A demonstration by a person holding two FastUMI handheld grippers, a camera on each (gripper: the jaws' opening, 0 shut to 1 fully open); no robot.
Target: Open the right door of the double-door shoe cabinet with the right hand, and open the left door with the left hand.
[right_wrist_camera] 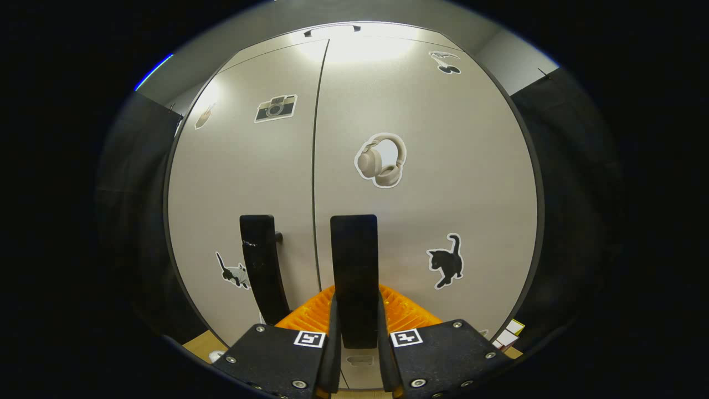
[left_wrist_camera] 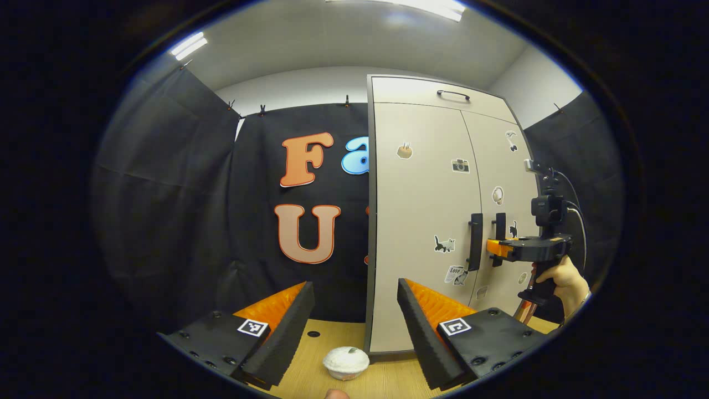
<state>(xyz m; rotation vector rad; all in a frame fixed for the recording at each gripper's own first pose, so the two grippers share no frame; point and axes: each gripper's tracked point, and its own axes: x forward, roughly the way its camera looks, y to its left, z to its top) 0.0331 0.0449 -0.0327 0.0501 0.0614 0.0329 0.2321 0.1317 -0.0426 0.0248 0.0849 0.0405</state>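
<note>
1. In the left gripper view the left hand-held gripper (left_wrist_camera: 354, 327) hung with its ridged, wedge-shaped fingers spread wide apart, holding nothing, above a pale wood-grain worktop (left_wrist_camera: 388, 377) where a small round white dish (left_wrist_camera: 346, 362) sat just ahead of it.
2. In the right gripper view the right hand-held gripper (right_wrist_camera: 356, 327) had its fingers closed together on the right door handle (right_wrist_camera: 354, 277), a flat, dark, upright bar, with both fingers appearing to press its sides.
3. The left door handle (right_wrist_camera: 260, 266), a matching dark bar, stood just beside it across the centre seam, untouched.
4. The shoe cabinet (left_wrist_camera: 426, 221) stood at the back of the worktop, both doors seemingly shut; its panels were smooth, matt, off-white and dotted with stickers.
5. The grip sat low on a slick, narrow bar, so a pull off the hinge arc could let the fingers slide down or off it.
6. The handles lay close together, so the left hand-held gripper, coming in, might knock the right one or the swinging door.
</note>
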